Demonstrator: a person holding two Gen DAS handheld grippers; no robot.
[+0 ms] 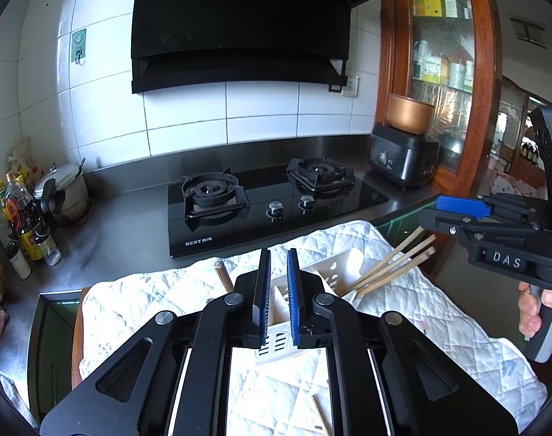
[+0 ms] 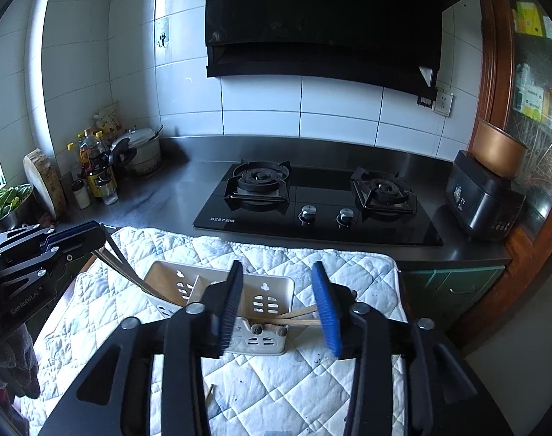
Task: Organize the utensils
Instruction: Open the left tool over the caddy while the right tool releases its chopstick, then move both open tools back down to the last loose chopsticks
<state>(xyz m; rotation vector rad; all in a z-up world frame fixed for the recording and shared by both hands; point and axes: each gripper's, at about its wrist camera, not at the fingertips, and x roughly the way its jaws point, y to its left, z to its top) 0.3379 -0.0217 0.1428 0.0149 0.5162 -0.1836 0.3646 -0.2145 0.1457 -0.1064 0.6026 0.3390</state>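
The white utensil holder (image 2: 265, 290) is set on a quilted cloth (image 2: 312, 381) spread over the steel desk (image 2: 159, 196), in front of the gas stove (image 2: 312, 196); the cloth is presumably there as a soft, non-slip working surface. Whether the holder stands upright or is tipped back cannot be told. A bundle of chopsticks (image 2: 297, 318) is seen projecting from its right side, and further sticks (image 2: 120, 265) lean out of its left compartment, so the sorting is judged to be under way, not finished. One loose stick (image 2: 208, 396) is left lying on the cloth nearer the cameras.

The right claw (image 2: 277, 272) is held directly over the holder with its jaws wide apart and nothing gripped. The ends of the projecting chopsticks lie in the gap close to the blue pad, a placement that suits closing on them or pushing them in.

The left claw (image 1: 277, 254) is held above the holder's other end. Its pads are only narrowly apart, and nothing is seen between them except the holder beyond. The leaning sticks pass beside and behind it, seemingly ungripped
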